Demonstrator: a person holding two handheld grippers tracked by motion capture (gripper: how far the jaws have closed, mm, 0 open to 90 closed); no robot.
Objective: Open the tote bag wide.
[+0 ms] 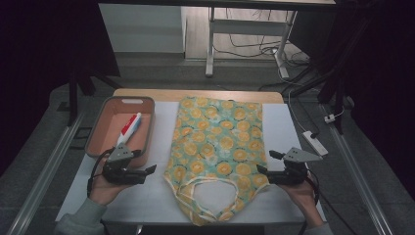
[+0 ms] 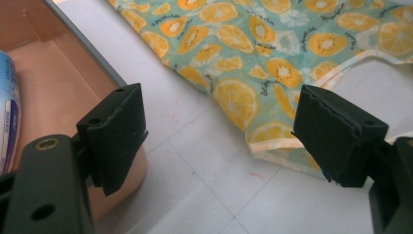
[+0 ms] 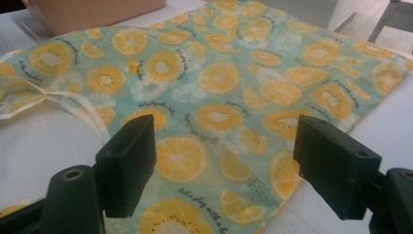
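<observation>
A teal cloth garment (image 1: 218,147) printed with orange slices lies flat in the middle of the white table (image 1: 281,127), its strap loops toward me. My left gripper (image 1: 150,170) hovers open just left of its lower hem, beside the tray; its own view has the cloth's (image 2: 272,53) edge ahead, between the jaws. My right gripper (image 1: 266,162) is open at the garment's right edge, jaws pointing left. Through its camera the printed cloth (image 3: 219,97) spreads under and beyond the gripper (image 3: 224,161), nothing pinched.
A pink tray (image 1: 98,128) at the left holds a red, white and blue tube (image 1: 128,128); the tray's corner (image 2: 53,73) sits close by my left jaw. A white power strip (image 1: 314,142) lies off the right edge. Table legs and cables stand beyond.
</observation>
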